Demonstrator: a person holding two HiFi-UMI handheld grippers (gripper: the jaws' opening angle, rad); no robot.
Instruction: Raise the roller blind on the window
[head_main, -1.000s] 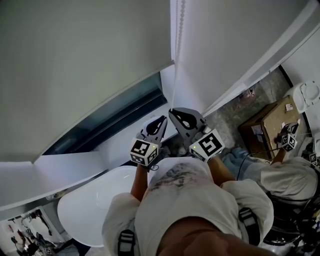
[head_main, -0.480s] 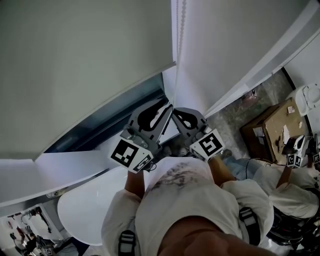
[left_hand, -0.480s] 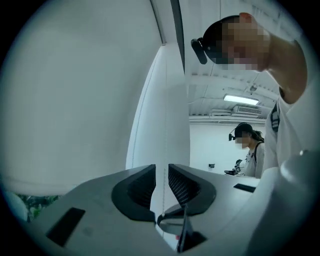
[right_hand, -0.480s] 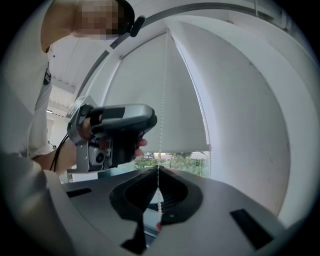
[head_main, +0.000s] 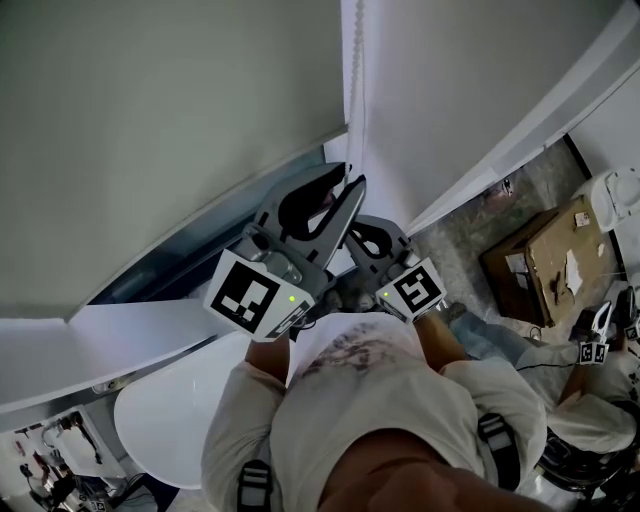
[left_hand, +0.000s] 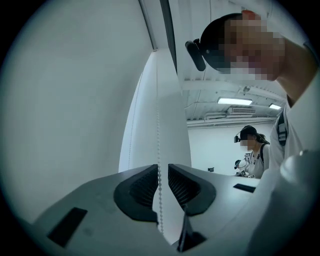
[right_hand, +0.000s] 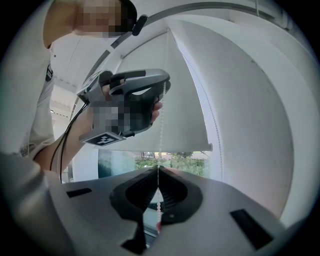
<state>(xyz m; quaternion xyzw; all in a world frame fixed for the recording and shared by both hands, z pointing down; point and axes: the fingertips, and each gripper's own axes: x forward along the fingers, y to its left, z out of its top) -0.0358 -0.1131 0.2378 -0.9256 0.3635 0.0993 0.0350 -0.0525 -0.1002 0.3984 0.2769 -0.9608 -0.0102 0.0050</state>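
Risen higher up the bead chain (left_hand: 158, 125), left gripper (left_hand: 163, 167) jaws narrowly apart, right gripper (right_hand: 158, 170) clamping it

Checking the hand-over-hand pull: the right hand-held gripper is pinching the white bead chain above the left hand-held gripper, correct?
Not quite. The right hand-held gripper is pinching the white bead chain, but below the left hand-held gripper, not above it. The right gripper view looks up the chain at the left one.

We wear a white T-shirt (head_main: 380, 420) with dark shoulder straps (head_main: 497, 445). Our left gripper (left_hand: 160, 172) and right gripper (right_hand: 158, 172) are grey, with black ribbed pads (left_hand: 142, 187) and black-and-white marker cubes (head_main: 252, 297).
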